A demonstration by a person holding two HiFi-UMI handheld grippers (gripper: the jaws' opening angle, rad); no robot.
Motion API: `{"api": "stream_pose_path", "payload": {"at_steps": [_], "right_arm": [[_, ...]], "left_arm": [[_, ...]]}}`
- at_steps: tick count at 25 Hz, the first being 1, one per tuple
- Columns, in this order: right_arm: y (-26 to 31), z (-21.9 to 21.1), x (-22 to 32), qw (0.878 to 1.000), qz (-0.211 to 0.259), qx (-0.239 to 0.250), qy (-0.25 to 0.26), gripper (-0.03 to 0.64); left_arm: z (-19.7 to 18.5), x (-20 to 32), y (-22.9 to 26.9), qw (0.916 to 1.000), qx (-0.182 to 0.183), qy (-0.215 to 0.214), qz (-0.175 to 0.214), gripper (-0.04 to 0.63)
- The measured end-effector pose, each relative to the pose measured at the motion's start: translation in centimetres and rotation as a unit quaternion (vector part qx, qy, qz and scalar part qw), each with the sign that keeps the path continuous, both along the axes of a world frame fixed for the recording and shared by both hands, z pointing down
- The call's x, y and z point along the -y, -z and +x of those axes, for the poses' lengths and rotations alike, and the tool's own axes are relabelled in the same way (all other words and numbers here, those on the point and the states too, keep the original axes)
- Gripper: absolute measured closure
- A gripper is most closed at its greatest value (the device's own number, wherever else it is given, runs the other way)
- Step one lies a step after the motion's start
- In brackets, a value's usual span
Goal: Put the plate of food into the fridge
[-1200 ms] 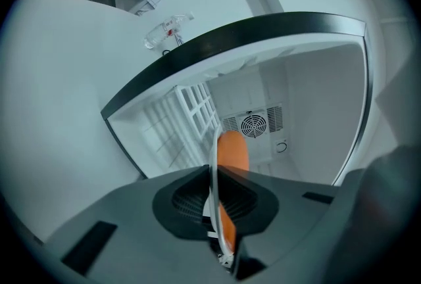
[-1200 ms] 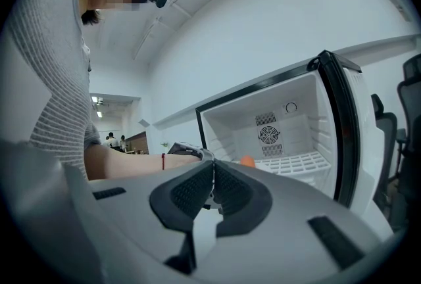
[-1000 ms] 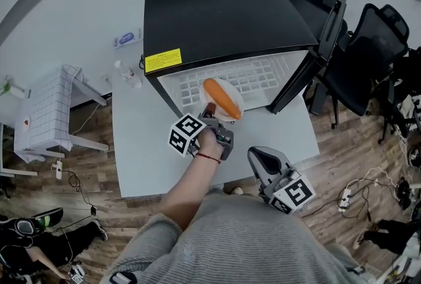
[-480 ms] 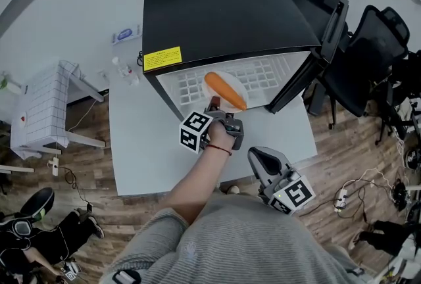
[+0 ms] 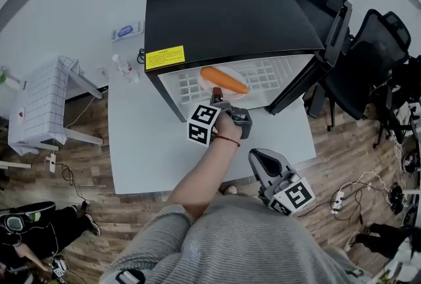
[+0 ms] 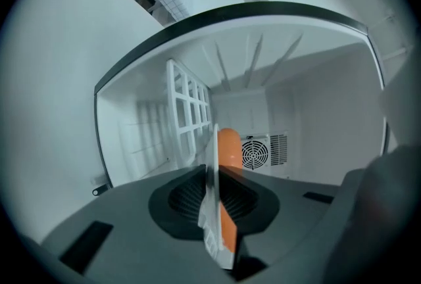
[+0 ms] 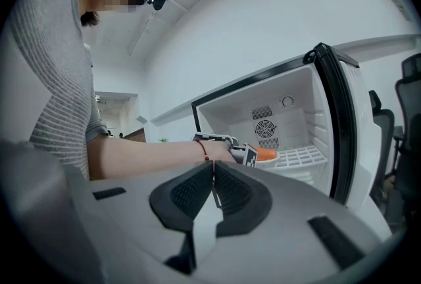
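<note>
This looks like an office or lab workroom, not a home kitchen. A small black fridge (image 5: pixel 223 13) stands on a plain grey worktop (image 5: pixel 145 144), with black mesh office chairs (image 5: pixel 375 52) crowded right of it and a white side table (image 5: pixel 43 108) to its left. Loose cables (image 5: pixel 368 181) trail over the wood-plank floor (image 5: pixel 85 210).

fridge (image 5: pixel 230 20) front open, door (image 5: pixel 320 52) swung wide at right, wire shelf (image 5: pixel 273 74) spanning inside, chairs (image 5: pixel 371 52) crowding beyond door
</note>
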State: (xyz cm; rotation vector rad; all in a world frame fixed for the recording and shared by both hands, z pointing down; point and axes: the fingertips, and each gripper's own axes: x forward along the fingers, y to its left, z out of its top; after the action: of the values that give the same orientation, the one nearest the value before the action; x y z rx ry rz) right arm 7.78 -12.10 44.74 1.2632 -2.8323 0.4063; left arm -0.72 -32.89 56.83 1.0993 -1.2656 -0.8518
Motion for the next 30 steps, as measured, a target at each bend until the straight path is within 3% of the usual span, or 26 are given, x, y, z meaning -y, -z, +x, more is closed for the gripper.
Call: {"api": "stream_pose_path", "payload": {"at_steps": [7,11,15,20,22,27,28,30], "right_arm": [[0.1,-0.3,0.1,1.000,0.003,0.001,0.005,0.601],[0.0,-0.4,0.3,1.000,0.002,0.003,0.007,0.601],[0.0,-0.5,0.2,1.000,0.002,0.003,0.008,0.601],[-0.1,-0.6,0.3,1.000,0.000,0.003,0.011,0.601],[-0.2,-0.6,0.4,1.000,-0.001,0.002,0.012,0.601],[-0.1,-0.8,0.6,1.000,0.000,0.002,0.015,0.601],[-0.1,-0.8,0.6,1.000,0.001,0.002,0.015,0.601],[-0.2,-0.8,0.7,1.000,-0.001,0.002,0.016,0.601]], "left_arm": [[0.2,0.3,0.4,0.9957,0.065,-0.066,0.004,0.532],[0.4,0.5,0.7,0.9808,0.154,-0.118,0.014,0.525],[0.0,0.5,0.9,0.9499,0.265,-0.164,0.020,0.522],[-0.9,0.9,0.9,0.9034,0.379,-0.200,0.015,0.507],[-1.1,1.1,1.0,0.8851,0.414,-0.212,0.019,0.491],[-1.6,1.2,0.8,0.8533,0.468,-0.230,0.009,0.462],[-1.9,1.2,0.8,0.8411,0.489,-0.231,0.001,0.451],[-2.5,1.5,1.3,0.8076,0.545,-0.225,-0.004,0.434]]}}
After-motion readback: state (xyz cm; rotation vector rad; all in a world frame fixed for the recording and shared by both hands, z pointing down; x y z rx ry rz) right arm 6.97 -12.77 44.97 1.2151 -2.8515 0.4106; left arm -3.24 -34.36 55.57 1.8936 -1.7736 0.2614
